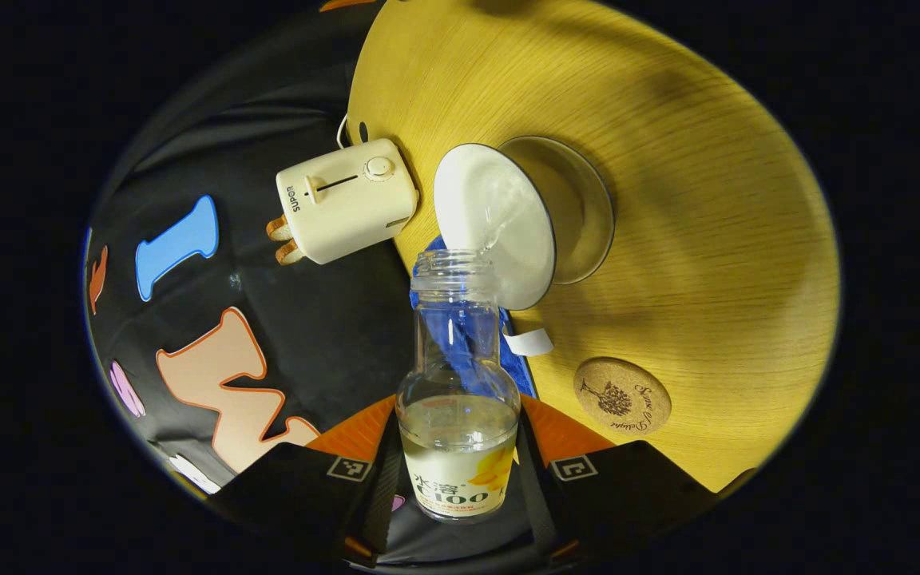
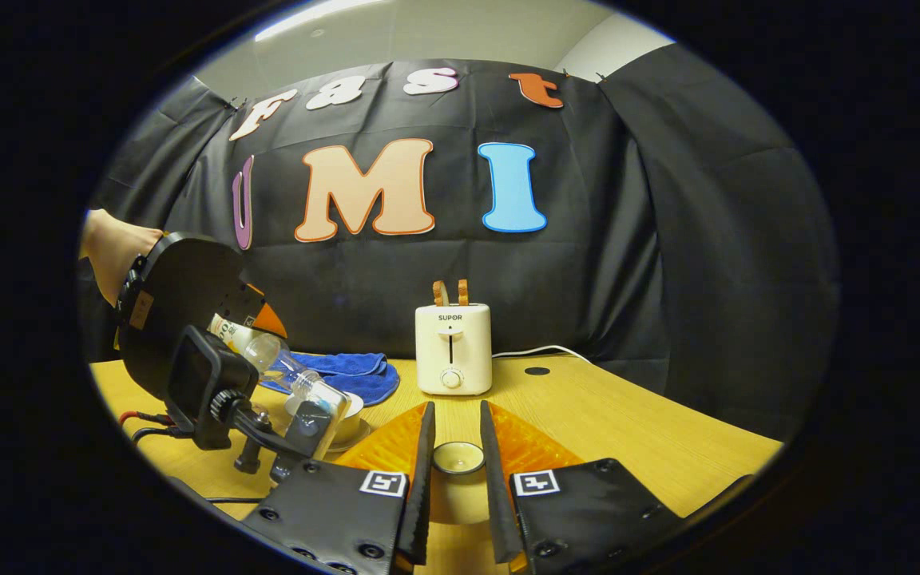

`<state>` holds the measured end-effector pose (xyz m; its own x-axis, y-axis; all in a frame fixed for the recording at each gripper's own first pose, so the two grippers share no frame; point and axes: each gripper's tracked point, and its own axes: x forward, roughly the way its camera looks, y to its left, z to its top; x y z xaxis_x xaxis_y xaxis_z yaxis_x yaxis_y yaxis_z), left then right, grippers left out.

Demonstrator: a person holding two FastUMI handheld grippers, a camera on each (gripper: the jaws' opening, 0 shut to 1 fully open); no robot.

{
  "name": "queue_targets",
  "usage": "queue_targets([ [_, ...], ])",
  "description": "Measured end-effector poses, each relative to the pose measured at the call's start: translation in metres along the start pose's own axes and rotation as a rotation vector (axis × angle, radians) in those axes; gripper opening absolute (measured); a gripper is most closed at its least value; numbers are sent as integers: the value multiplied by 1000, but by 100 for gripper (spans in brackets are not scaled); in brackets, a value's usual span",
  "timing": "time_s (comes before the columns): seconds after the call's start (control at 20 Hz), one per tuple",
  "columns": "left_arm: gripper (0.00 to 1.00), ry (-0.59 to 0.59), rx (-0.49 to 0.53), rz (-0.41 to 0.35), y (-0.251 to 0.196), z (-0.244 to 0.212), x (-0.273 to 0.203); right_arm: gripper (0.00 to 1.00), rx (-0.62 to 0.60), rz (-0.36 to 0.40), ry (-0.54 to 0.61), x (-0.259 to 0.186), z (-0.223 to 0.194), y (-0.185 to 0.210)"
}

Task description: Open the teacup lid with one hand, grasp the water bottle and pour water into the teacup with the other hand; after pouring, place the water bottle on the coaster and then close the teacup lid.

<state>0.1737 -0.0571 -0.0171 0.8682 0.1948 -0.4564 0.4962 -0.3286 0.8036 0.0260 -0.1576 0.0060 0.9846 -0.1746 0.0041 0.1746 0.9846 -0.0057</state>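
Note:
In the left gripper view, my left gripper [image 1: 458, 415] is shut on a clear water bottle [image 1: 458, 447] with no cap and a little water left. Its mouth is tipped at the rim of the open white teacup [image 1: 496, 228], which stands on a glass saucer [image 1: 588, 216]. A cork coaster [image 1: 622, 395] lies bare on the table beside it. In the right gripper view, my right gripper [image 2: 457, 415] is shut on the round teacup lid [image 2: 458, 458], held off to the side. There the left gripper [image 2: 256, 327] tilts the bottle [image 2: 276, 359] over the teacup [image 2: 344, 419].
A cream toaster [image 2: 453, 349] with two slices in it stands at the back of the wooden table [image 2: 628, 423], its cord trailing right. A blue cloth [image 2: 348, 371] lies behind the teacup. A hand [image 2: 113, 247] holds the left gripper.

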Motion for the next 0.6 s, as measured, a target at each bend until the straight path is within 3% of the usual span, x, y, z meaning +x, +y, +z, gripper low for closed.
queue_targets([
  [0.6,66,-18,-23,-6,2,4,2,34,6,3,0,0,0,1],
])
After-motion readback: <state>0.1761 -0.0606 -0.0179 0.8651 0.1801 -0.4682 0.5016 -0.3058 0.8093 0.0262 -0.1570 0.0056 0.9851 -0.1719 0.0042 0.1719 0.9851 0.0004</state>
